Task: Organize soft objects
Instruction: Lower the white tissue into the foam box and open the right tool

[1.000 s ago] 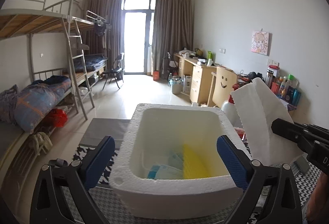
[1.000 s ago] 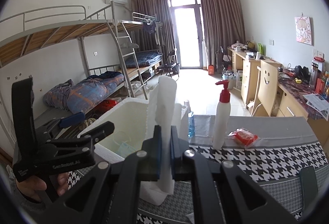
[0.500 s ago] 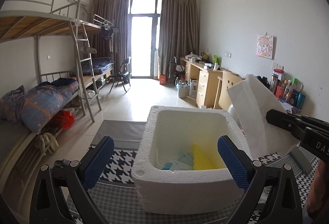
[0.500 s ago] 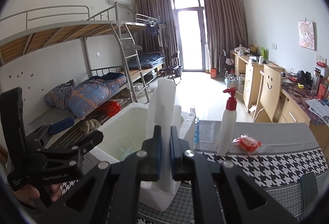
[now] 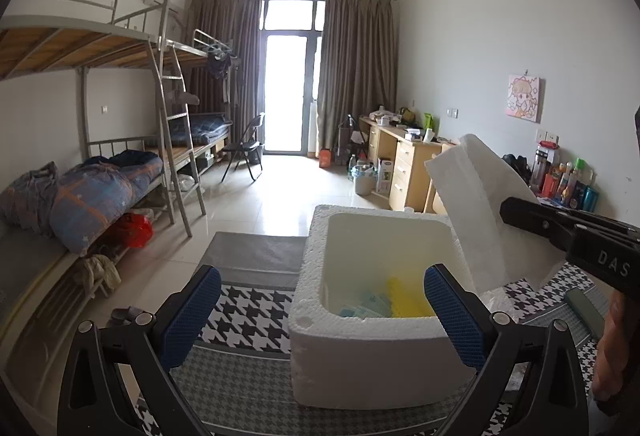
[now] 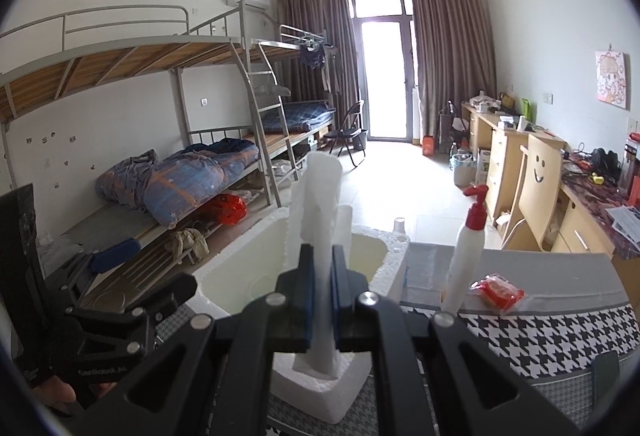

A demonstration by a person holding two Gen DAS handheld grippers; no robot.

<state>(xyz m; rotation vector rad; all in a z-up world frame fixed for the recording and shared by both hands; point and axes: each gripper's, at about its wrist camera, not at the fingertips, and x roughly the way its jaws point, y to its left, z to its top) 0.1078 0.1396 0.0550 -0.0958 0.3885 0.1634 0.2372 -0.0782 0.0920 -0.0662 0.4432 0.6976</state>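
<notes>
A white foam box (image 5: 372, 364) stands open on the houndstooth table cloth (image 5: 248, 304). Inside it lie a yellow soft item (image 5: 406, 300) and pale blue soft items (image 5: 362, 310). My left gripper (image 5: 320, 312) is open and empty, its blue pads either side of the box's near left part. My right gripper (image 6: 321, 300) is shut on the white foam lid (image 6: 320, 236), held upright and tilted over the box's right rim; the lid also shows in the left wrist view (image 5: 484, 207). The box shows in the right wrist view (image 6: 248, 276) too.
A white pump bottle with a red top (image 6: 466, 248) and a red packet (image 6: 496, 290) stand on the table right of the box. Bunk beds (image 5: 100, 171) line the left wall, desks (image 5: 404, 163) the right. The table's far edge lies just behind the box.
My left gripper has pulled back and left, so the box sits further right and farther away. The right gripper still holds the lid, now a little higher beside the box.
</notes>
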